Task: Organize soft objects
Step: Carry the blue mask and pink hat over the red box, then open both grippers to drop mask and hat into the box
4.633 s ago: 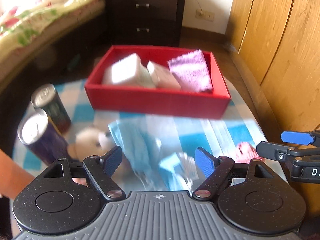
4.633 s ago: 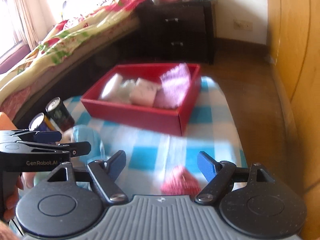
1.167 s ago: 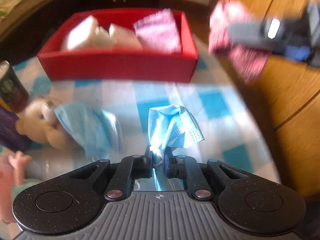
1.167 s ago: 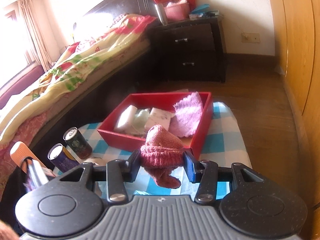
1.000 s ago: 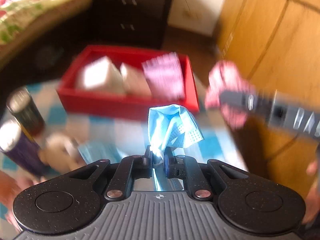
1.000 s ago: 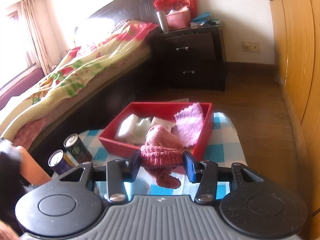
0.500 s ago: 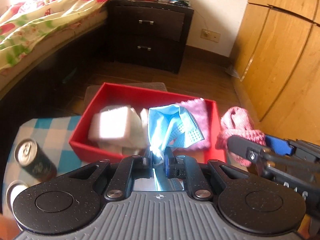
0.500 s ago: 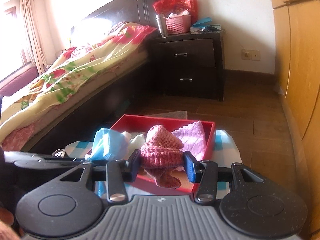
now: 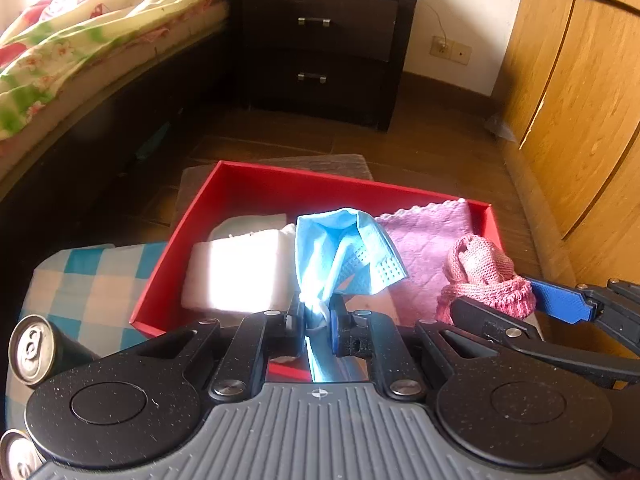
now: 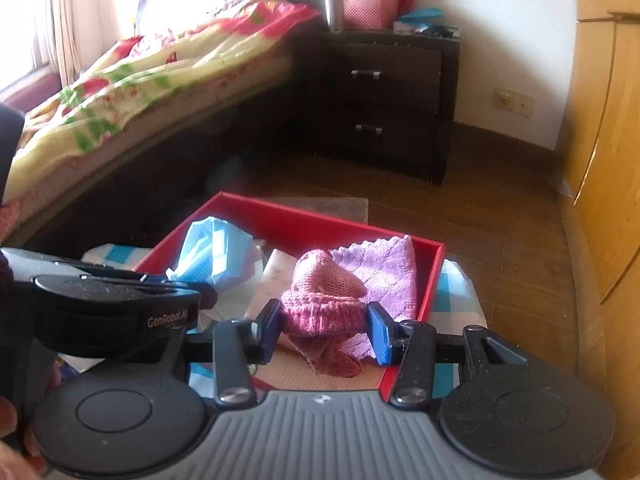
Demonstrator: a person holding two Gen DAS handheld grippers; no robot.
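My left gripper [image 9: 316, 314] is shut on a crumpled blue face mask [image 9: 344, 256], which hangs over the red box [image 9: 280, 184]. To its right my right gripper [image 10: 322, 326] is shut on a pink knitted hat [image 10: 324, 300], also above the red box [image 10: 434, 280]. Inside the box lie a white sponge block [image 9: 236, 272], a lilac cloth [image 9: 428, 236] and a pale packet [image 10: 276, 272]. The hat [image 9: 480, 276] and the right gripper [image 9: 516, 316] show at the right of the left wrist view. The mask [image 10: 212, 252] shows at the left of the right wrist view.
The box sits on a blue-and-white checked cloth [image 9: 92, 272]. Two drink cans [image 9: 30, 350] stand at the near left. Behind are a dark nightstand [image 9: 320, 48], a bed with a flowered cover [image 10: 140, 84], wooden floor and a wooden wardrobe [image 9: 580, 100] on the right.
Both grippers have carried their loads forward, from above the checked cloth to over the red box. The box now fills the middle of both views.
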